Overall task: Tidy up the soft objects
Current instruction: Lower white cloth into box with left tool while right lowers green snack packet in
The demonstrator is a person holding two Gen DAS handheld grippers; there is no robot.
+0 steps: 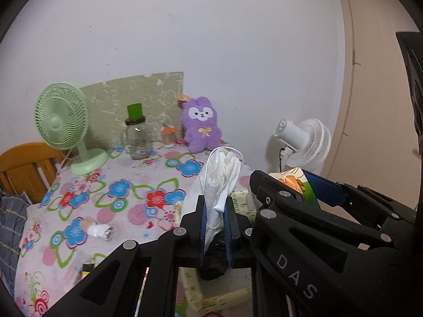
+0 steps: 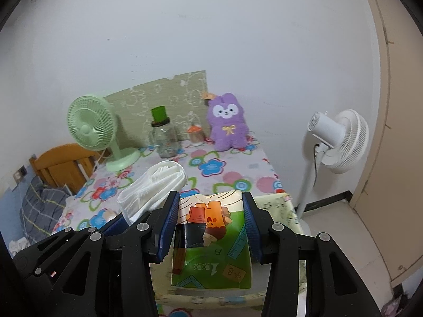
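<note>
My left gripper (image 1: 216,211) is shut on a bundle of white cloth or paper towel (image 1: 222,177), which sticks up above its blue pads. The same white bundle (image 2: 156,185) shows left of centre in the right wrist view. My right gripper (image 2: 211,227) is shut on a green and orange tissue pack (image 2: 211,240) with a cartoon print, held between both pads. In the left wrist view that right gripper (image 1: 288,187) sits close at the right with the pack (image 1: 298,182) peeking out. A purple plush rabbit (image 1: 201,124) leans on the wall at the table's far edge.
The floral tablecloth (image 1: 119,192) carries a green desk fan (image 1: 63,124), a glass jar with a green lid (image 1: 137,137), a small orange-topped holder (image 1: 168,137) and a small wrapped item (image 1: 100,229). A pale yellow box (image 2: 277,206) lies below the grippers. A white floor fan (image 2: 335,137) stands right.
</note>
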